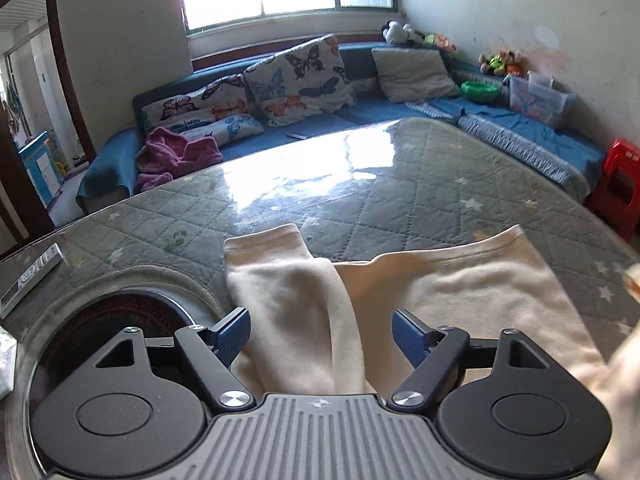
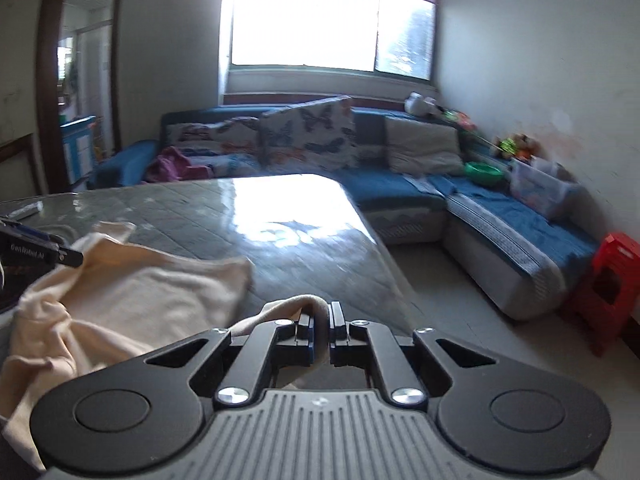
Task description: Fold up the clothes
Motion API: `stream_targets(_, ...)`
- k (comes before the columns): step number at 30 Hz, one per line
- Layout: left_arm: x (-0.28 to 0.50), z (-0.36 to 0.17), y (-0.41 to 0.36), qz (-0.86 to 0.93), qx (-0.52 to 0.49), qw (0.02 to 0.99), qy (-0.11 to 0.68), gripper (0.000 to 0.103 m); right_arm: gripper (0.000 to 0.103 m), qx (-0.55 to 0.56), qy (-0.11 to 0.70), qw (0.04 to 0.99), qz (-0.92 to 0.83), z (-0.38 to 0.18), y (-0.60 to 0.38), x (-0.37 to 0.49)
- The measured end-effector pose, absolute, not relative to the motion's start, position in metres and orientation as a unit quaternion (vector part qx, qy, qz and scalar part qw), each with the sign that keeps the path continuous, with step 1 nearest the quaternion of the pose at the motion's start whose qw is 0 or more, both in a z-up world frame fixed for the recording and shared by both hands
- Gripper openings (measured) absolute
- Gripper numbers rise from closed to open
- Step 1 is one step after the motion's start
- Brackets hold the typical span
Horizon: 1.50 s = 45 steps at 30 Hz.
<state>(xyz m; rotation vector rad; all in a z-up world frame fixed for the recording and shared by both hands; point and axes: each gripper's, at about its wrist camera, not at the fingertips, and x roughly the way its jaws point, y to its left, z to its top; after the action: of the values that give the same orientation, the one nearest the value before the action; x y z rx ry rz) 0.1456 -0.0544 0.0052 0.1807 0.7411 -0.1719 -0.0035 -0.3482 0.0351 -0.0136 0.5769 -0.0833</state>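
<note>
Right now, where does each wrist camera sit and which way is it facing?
Left wrist: on the left hand-held gripper, looking forward over the cream garment on the quilted table toward the blue sofa; its own open blue-padded fingers show.
Right wrist: on the right hand-held gripper, higher and farther right, facing the same sofa and window; its fingers are shut on a garment edge, and the left hand-held gripper shows at the frame's left.
Shared: garment, table, sofa, red stool.
</note>
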Motion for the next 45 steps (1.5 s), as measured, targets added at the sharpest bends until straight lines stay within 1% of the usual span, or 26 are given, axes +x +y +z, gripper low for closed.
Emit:
stream_targets(2, 0.154, -0.001, -0.057, -0.079, 0.093, 0.921, 0.369, 0.078, 0.006, 0.009, 0.298, 0.953, -0.06, 0.027, -0.358, -0.012)
stream_targets(3, 0.158, -0.005, -0.058, -0.076, 0.096, 0.92, 0.373, 0.073, 0.006, 0.015, 0.306, 0.95, -0.069, 0.022, -0.363, -0.015)
stream_targets(4, 0.162, -0.008, -0.059, -0.074, 0.098, 0.918, 0.377, 0.062, 0.006, 0.021, 0.313, 0.947, -0.074, 0.018, -0.367, -0.017)
stream_targets(5, 0.164, -0.011, -0.059, -0.07, 0.099, 0.917, 0.38, 0.055, 0.007, 0.027, 0.32, 0.944, -0.078, 0.014, -0.371, -0.019)
stream_targets(7, 0.164, -0.015, -0.052, -0.065, 0.092, 0.915, 0.386, 0.03, 0.008, 0.033, 0.327, 0.941, -0.083, 0.008, -0.374, -0.022)
stream_targets(9, 0.16, -0.014, -0.042, -0.062, 0.076, 0.917, 0.386, 0.018, 0.011, 0.033, 0.333, 0.938, -0.087, 0.003, -0.376, -0.023)
stream_targets(11, 0.153, -0.008, -0.031, -0.06, 0.06, 0.922, 0.379, 0.014, 0.012, 0.033, 0.338, 0.936, -0.089, 0.0, -0.377, -0.023)
stream_targets(12, 0.149, -0.004, -0.026, -0.058, 0.053, 0.924, 0.374, 0.009, 0.012, 0.032, 0.339, 0.936, -0.09, -0.001, -0.377, -0.023)
stream_targets(14, 0.14, 0.003, -0.015, -0.054, 0.044, 0.928, 0.365, 0.008, 0.017, 0.029, 0.341, 0.935, -0.09, -0.003, -0.373, -0.02)
stream_targets(18, 0.122, 0.015, 0.0, -0.043, 0.03, 0.934, 0.353, 0.008, 0.019, 0.03, 0.343, 0.935, -0.087, -0.005, -0.371, -0.016)
stream_targets(20, 0.114, 0.02, 0.006, -0.036, 0.022, 0.936, 0.348, 0.008, 0.025, 0.03, 0.339, 0.936, -0.085, -0.003, -0.37, -0.018)
stream_targets(25, 0.093, 0.031, 0.021, -0.021, 0.008, 0.941, 0.337, 0.008, 0.027, 0.028, 0.329, 0.94, -0.081, 0.005, -0.367, -0.021)
stream_targets(29, 0.077, 0.038, 0.028, -0.011, 0.003, 0.944, 0.329, 0.008, 0.031, 0.024, 0.317, 0.945, -0.075, 0.014, -0.364, -0.026)
stream_targets(33, 0.057, 0.045, 0.034, 0.005, 0.001, 0.948, 0.317, 0.007, 0.035, 0.014, 0.304, 0.951, -0.047, 0.025, -0.353, -0.031)
stream_targets(34, 0.052, 0.046, 0.036, 0.011, 0.001, 0.949, 0.314, 0.007, 0.039, 0.008, 0.302, 0.953, -0.033, 0.027, -0.347, -0.032)
stream_targets(35, 0.047, 0.047, 0.038, 0.017, 0.001, 0.95, 0.312, 0.006, 0.04, 0.002, 0.299, 0.954, -0.018, 0.03, -0.34, -0.033)
stream_targets(39, 0.028, 0.048, 0.053, 0.035, -0.001, 0.949, 0.312, 0.005, 0.04, -0.013, 0.302, 0.952, 0.043, 0.031, -0.315, -0.031)
stream_targets(42, 0.027, 0.044, 0.06, 0.033, -0.017, 0.943, 0.331, 0.008, 0.041, -0.025, 0.309, 0.947, 0.084, 0.029, -0.296, -0.027)
stream_targets(44, 0.03, 0.043, 0.057, 0.023, -0.02, 0.942, 0.334, 0.01, 0.046, -0.037, 0.314, 0.941, 0.12, 0.027, -0.278, -0.023)
stream_targets(45, 0.032, 0.043, 0.053, 0.016, -0.02, 0.942, 0.334, 0.011, 0.046, -0.041, 0.314, 0.939, 0.134, 0.027, -0.271, -0.022)
